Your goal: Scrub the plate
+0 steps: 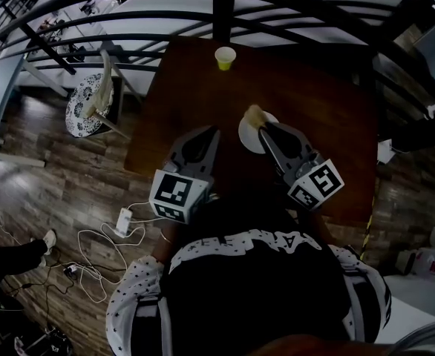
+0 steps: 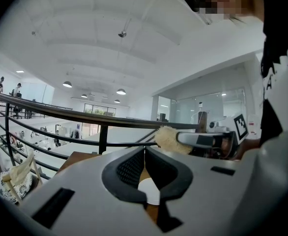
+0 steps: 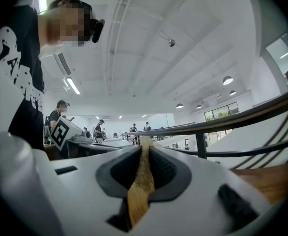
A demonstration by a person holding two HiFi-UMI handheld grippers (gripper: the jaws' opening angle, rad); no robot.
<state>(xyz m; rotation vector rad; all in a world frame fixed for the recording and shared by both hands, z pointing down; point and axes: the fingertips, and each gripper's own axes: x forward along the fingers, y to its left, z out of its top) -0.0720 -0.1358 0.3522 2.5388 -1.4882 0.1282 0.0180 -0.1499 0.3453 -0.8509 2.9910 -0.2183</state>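
A small white plate (image 1: 249, 138) lies on the dark wooden table (image 1: 188, 87), just ahead of me. My right gripper (image 1: 263, 127) is above the plate's near side, shut on a tan sponge (image 1: 254, 113) that sticks out past its tips. In the right gripper view the sponge (image 3: 142, 181) is a thin strip squeezed between the jaws. My left gripper (image 1: 213, 130) hovers left of the plate with its jaws together and nothing visibly held. In the left gripper view a bit of white plate (image 2: 149, 191) shows below the closed tips (image 2: 144, 151), and the sponge (image 2: 167, 139) is at right.
A paper cup (image 1: 225, 58) with yellow inside stands near the table's far edge. A black railing (image 1: 225, 10) runs just beyond the table. A chair with a patterned cushion (image 1: 84, 106) stands left of the table. Cables and a power strip (image 1: 124, 219) lie on the floor.
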